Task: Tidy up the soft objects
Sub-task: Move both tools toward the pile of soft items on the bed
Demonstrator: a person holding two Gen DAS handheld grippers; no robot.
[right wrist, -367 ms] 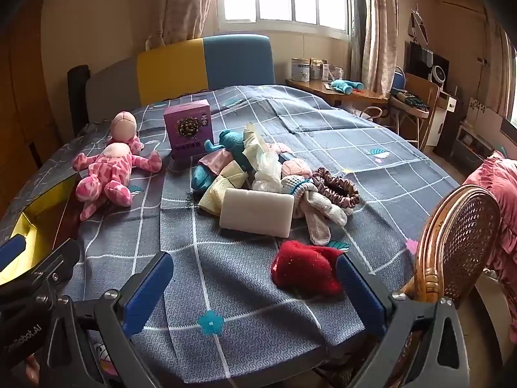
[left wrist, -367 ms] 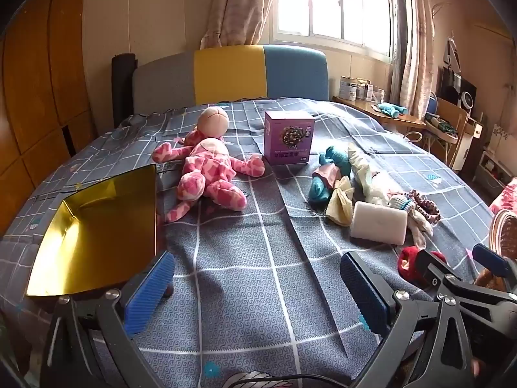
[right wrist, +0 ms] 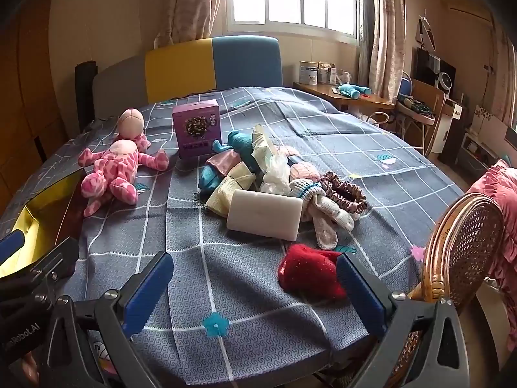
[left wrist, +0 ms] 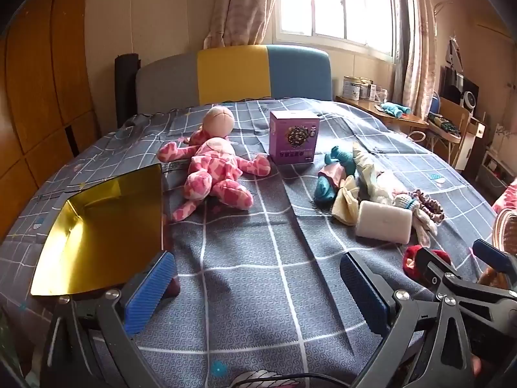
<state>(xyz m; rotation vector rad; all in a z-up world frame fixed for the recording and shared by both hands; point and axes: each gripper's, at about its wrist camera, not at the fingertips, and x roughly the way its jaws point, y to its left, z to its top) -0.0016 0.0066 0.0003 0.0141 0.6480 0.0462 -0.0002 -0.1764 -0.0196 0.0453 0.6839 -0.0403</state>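
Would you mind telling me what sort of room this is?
Most likely a bedroom at home: a bed with an upholstered headboard, a curtained window, and a cluttered desk beside it.

Black-framed tool [left wrist: 258, 294], ribbed blue pads [left wrist: 150, 292]

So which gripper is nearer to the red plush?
Right. The right gripper has the red plush beside its right finger; the left gripper is farther left, near the gold box.

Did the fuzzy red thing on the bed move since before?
No. The fuzzy red plush lies just below the white rectangular sponge, as before; the view alone has crept slightly closer to it.
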